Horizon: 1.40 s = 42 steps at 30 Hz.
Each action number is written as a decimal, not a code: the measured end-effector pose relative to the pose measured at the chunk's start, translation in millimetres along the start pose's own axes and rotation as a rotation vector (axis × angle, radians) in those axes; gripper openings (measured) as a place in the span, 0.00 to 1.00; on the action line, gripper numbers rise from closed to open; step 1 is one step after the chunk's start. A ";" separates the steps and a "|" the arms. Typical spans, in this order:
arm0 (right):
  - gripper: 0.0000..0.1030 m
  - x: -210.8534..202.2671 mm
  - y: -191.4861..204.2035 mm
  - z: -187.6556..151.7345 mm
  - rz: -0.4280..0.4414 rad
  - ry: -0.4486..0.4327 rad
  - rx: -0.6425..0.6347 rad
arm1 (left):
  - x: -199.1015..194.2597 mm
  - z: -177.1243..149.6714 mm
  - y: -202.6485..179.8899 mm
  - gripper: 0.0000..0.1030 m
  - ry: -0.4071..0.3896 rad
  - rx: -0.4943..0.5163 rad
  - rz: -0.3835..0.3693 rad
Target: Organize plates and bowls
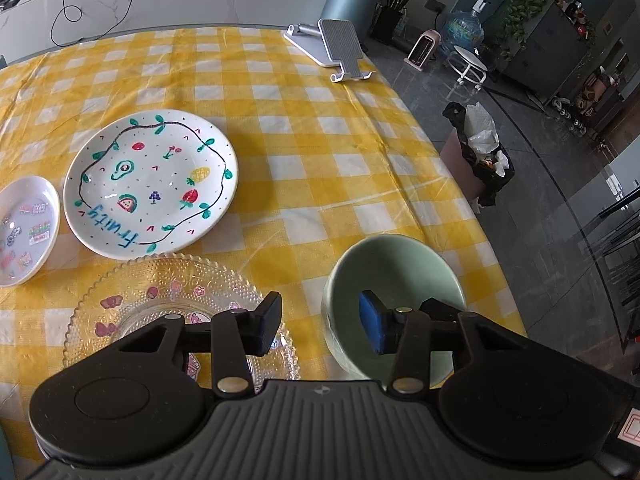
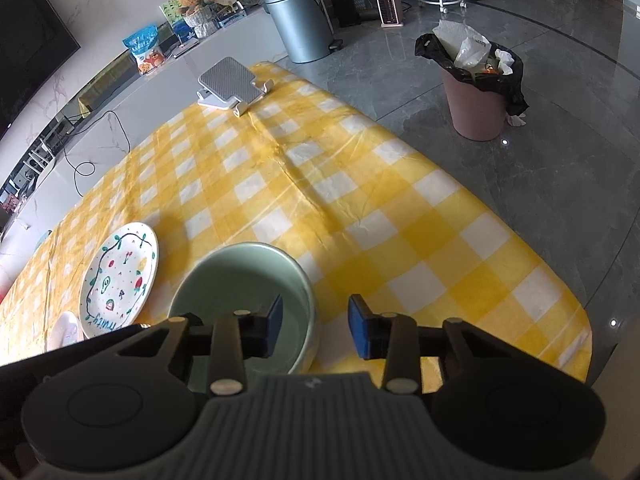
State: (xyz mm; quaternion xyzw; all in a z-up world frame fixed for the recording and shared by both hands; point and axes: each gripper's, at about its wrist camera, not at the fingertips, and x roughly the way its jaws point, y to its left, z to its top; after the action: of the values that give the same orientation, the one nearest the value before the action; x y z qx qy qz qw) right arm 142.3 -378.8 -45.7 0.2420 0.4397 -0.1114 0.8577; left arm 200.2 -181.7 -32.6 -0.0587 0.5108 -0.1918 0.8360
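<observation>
Left wrist view shows the green bowl (image 1: 394, 304) at about 4 o'clock on the yellow checked tablecloth (image 1: 304, 132), near the table's right edge. The left gripper (image 1: 320, 322) is spread wide and grasps nothing: its right finger reaches inside the bowl, its left finger lies outside the wall, so the near-left rim sits in the gap between them. Whether either pad touches the bowl cannot be told. At 7 o'clock, partly under the left finger, is the clear glass plate (image 1: 160, 300). Beyond it, at 10 o'clock, lies the white fruit plate (image 1: 152, 184), with the small white dish (image 1: 26, 230) just beside it at 9 o'clock. A phone stand (image 1: 340, 46) stands at 12 o'clock.

Right wrist view has the right gripper (image 2: 316, 330) likewise released, straddling the bowl's right rim, left finger inside, right finger over the cloth.
</observation>
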 end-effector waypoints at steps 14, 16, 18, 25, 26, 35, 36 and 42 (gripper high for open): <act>0.08 12.4 -0.7 -0.6 0.002 0.037 0.026 | 15.3 1.6 -5.2 0.09 0.027 0.024 -0.011; 0.08 12.4 -0.5 -0.5 0.001 0.035 0.026 | 15.0 1.3 -7.5 0.09 0.026 0.033 -0.003; 0.08 12.0 -0.6 -0.6 0.003 0.034 0.026 | 14.3 0.8 -7.4 0.08 0.026 0.030 0.000; 0.07 2.5 1.9 -2.0 0.031 0.004 0.012 | 0.7 -0.6 -5.7 0.08 0.001 0.014 0.003; 0.07 1.1 2.3 -2.3 0.037 0.003 0.012 | -2.4 -0.8 -5.2 0.08 -0.004 0.014 0.005; 0.06 -24.8 12.7 -12.6 0.092 -0.024 -0.003 | -41.9 -10.1 -1.6 0.08 -0.048 0.013 0.024; 0.06 -28.3 15.1 -14.7 0.101 -0.024 -0.005 | -47.0 -11.2 0.0 0.08 -0.054 0.009 0.027; 0.06 -53.1 38.3 -25.9 0.149 -0.040 -0.028 | -86.7 -18.7 18.0 0.08 -0.109 -0.032 0.044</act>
State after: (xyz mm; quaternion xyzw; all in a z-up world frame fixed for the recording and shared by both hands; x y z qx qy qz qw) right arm 108.4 -333.8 -3.5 0.2598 0.4049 -0.0457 0.8755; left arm 153.4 -130.3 25.3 -0.0712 0.4688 -0.1617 0.8655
